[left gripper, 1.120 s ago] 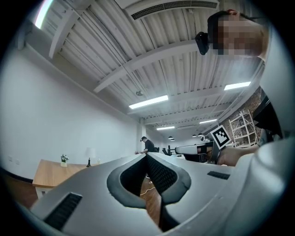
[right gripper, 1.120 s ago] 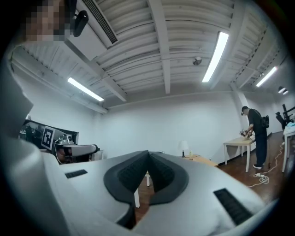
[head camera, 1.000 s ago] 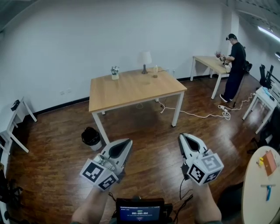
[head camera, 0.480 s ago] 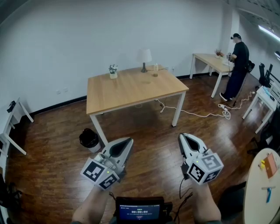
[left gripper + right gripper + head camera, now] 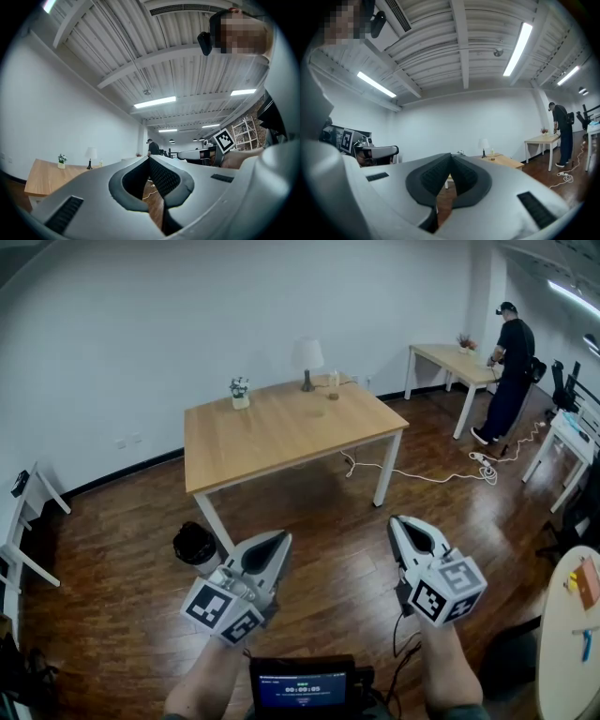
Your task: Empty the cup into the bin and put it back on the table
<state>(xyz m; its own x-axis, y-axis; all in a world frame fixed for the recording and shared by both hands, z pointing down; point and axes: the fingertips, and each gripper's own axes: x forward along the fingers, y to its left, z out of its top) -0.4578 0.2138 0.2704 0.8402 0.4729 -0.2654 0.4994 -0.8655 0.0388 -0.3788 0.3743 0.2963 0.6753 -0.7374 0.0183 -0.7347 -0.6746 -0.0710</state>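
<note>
A small cup [image 5: 333, 388] stands at the far edge of the wooden table [image 5: 281, 432], beside a lamp [image 5: 307, 360]. A black bin [image 5: 195, 544] sits on the floor by the table's near left leg. My left gripper [image 5: 278, 540] is shut and holds nothing; it hangs over the floor just right of the bin. My right gripper [image 5: 401, 521] is also shut and empty, over the floor short of the table's right leg. The left gripper view shows the cup [image 5: 100, 163] far off past the closed tips [image 5: 149, 158]. In the right gripper view the cup [image 5: 491, 156] lies beyond the closed tips [image 5: 451, 154].
A potted plant [image 5: 240, 390] stands on the table's far left. A white cable [image 5: 422, 476] trails over the floor at the right. A person [image 5: 509, 371] stands by a second table [image 5: 450, 360] at the far right. Small furniture lines the left wall [image 5: 23, 521].
Both grippers have been carried a little toward the table, which now looks slightly nearer. The jaws stayed shut on both.
</note>
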